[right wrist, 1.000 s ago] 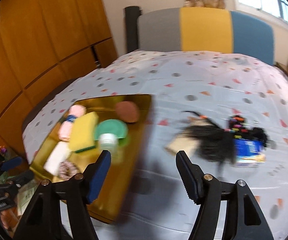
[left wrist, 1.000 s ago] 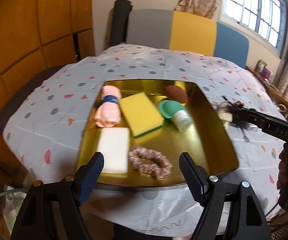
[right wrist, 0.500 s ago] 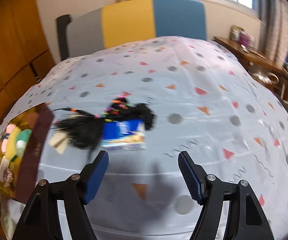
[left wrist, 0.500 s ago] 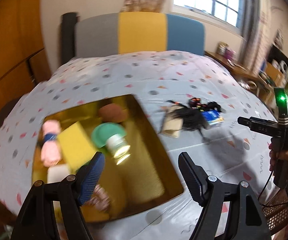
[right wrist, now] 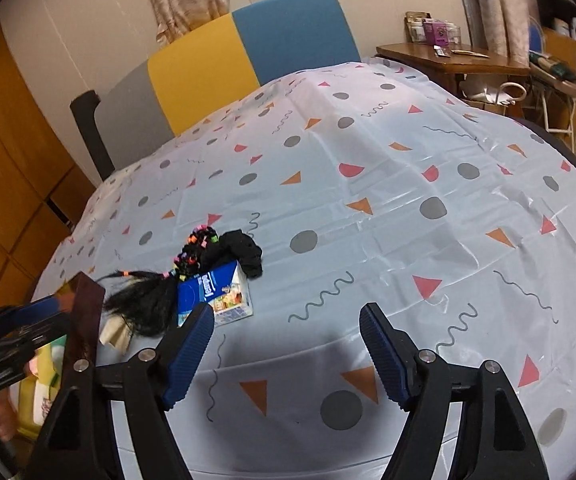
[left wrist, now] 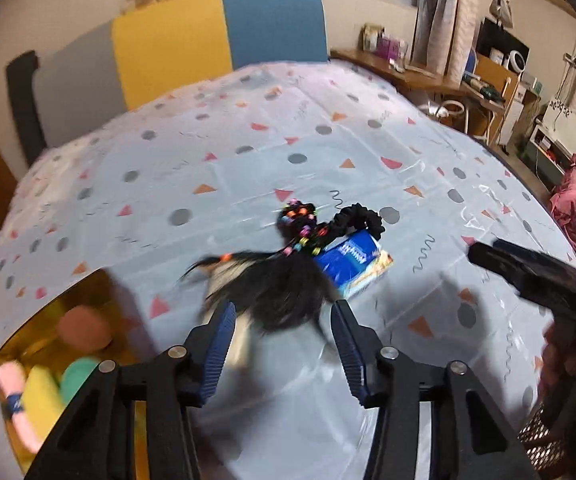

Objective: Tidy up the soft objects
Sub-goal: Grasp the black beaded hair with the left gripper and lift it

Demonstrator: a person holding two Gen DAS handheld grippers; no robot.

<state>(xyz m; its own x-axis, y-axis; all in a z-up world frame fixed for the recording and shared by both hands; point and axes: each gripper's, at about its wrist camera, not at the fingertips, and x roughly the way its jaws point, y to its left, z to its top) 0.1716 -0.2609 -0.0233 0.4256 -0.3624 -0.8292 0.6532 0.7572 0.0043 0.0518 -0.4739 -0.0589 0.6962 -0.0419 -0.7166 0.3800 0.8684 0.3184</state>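
- Covering the surface point(right wrist: 368, 208) is a pale plastic cloth with grey dots and coloured triangles; a chair back in grey, yellow and blue is standing behind it, under a window.
- Near the front left of the cloth a small pile is lying: a black hair tuft point(left wrist: 283, 292), a string of coloured beads point(left wrist: 300, 224), a black scrunchie point(right wrist: 243, 252) and a blue packet point(right wrist: 215, 292), all touching each other.
- At the left edge the gold tray point(left wrist: 27, 336) is already holding a pink roll, a yellow sponge and a green thing.
- The left gripper point(left wrist: 281, 344) is hanging just in front of the tuft with its fingers spread and nothing between them.
- The right gripper point(right wrist: 288, 352) is hovering over bare cloth, to the right of the pile, with its fingers also apart and holding nothing.
- I am judging the tuft as very light, limp and a little slippery; loose strands are likely slipping out, so the bound end near the beads is looking like the best place to take hold.
- Its long axis is running from the beads at the far end toward the near left, with the loose ends fanning toward the tray.
- The scrunchie is probably soft and springy, and a pinch across its ring should be enough.
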